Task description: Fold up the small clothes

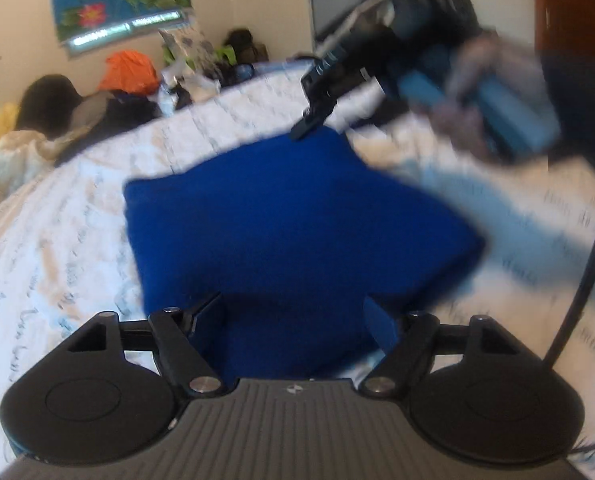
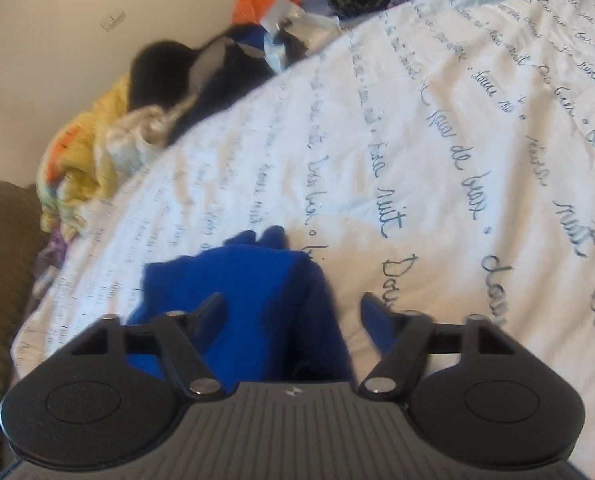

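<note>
The blue cloth (image 1: 289, 220) lies folded on the white bedspread (image 1: 77, 208) with handwriting print, a compact, rumpled square. My left gripper (image 1: 295, 314) is spread wide, its two fingers apart on either side of the cloth's near edge; the fabric sits between them, but I cannot tell whether either pad touches it. It grasps nothing.

My right gripper (image 2: 293, 312) is likewise released, fingers wide apart, with the cloth (image 2: 253, 304) bunched just ahead of and between them, nearer the left finger. From this side the folded layers stand up in a thick stack, a darker fold running toward the camera. Nothing is pinched here either.

In the left wrist view, my right gripper (image 1: 311, 118) shows blurred at the cloth's far corner, its tips just at that edge.

A heap of clothes (image 2: 109, 128) lies along the bed's far side, against the wall.
</note>
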`<state>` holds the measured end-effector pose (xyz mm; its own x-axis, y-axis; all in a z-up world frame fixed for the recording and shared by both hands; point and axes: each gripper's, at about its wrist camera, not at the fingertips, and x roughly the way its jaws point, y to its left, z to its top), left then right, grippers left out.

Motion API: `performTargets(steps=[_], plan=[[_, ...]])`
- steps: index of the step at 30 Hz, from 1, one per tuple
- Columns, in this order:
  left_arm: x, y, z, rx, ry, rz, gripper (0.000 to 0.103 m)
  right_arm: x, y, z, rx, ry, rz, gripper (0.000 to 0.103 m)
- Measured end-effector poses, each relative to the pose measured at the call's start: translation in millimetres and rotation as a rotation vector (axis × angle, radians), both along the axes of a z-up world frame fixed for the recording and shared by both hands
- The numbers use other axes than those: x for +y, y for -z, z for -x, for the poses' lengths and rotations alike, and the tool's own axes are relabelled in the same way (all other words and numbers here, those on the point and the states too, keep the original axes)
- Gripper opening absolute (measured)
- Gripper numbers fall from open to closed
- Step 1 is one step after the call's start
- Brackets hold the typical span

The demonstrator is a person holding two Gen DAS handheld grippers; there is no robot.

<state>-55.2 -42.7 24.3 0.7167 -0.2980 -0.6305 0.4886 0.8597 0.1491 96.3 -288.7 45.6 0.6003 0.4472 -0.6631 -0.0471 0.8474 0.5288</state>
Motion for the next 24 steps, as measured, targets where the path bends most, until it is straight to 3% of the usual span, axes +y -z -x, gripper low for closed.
performTargets(steps=[1, 4, 6, 9, 10, 13, 14, 15, 19, 22, 23, 24], plan=[[5, 2, 0, -0.008, -0.01, 0.035, 0.08, 6, 2, -4, -0.005, -0.06, -0.009, 0.006], [16, 6, -7, 0.034, -0.018, 0.087, 0.081, 27, -10, 5, -0.137, -0.137, 0.143, 0.007], [20, 8, -7, 0.04, -0.019, 0.104, 0.081, 23, 7, 0, -0.101, -0.123, 0.266, 0.007], [34, -6, 1, 0.031, -0.04, 0.151, 0.081, 0, 19, 8, -0.065, -0.082, 0.112, 0.009], [45, -12, 5, 0.016, -0.06, 0.183, 0.087, -4, 13, 15, -0.068, -0.069, 0.081, 0.009], [72, -23, 17, -0.014, -0.138, 0.227, 0.091, -17, -11, 50, -0.084, -0.05, -0.004, 0.028], [78, -23, 22, -0.011, -0.146, 0.221, 0.09, -21, -15, 64, -0.086, -0.073, -0.072, 0.048], [81, -22, 26, -0.012, -0.148, 0.207, 0.087, -20, -16, 75, -0.063, -0.115, -0.12, 0.06], [71, -8, 37, -0.017, -0.115, 0.08, 0.079, -5, -15, 111, -0.024, -0.213, -0.094, 0.06], [64, 0, 31, -0.014, -0.119, 0.06, 0.075, 6, -7, 113, 0.021, -0.228, -0.038, 0.058], [60, 6, 29, -0.025, -0.125, 0.034, 0.072, 9, -1, 111, 0.04, -0.232, -0.032, 0.055], [58, 11, 27, -0.037, -0.136, 0.027, 0.065, 13, 3, 109, 0.048, -0.239, -0.025, 0.041]])
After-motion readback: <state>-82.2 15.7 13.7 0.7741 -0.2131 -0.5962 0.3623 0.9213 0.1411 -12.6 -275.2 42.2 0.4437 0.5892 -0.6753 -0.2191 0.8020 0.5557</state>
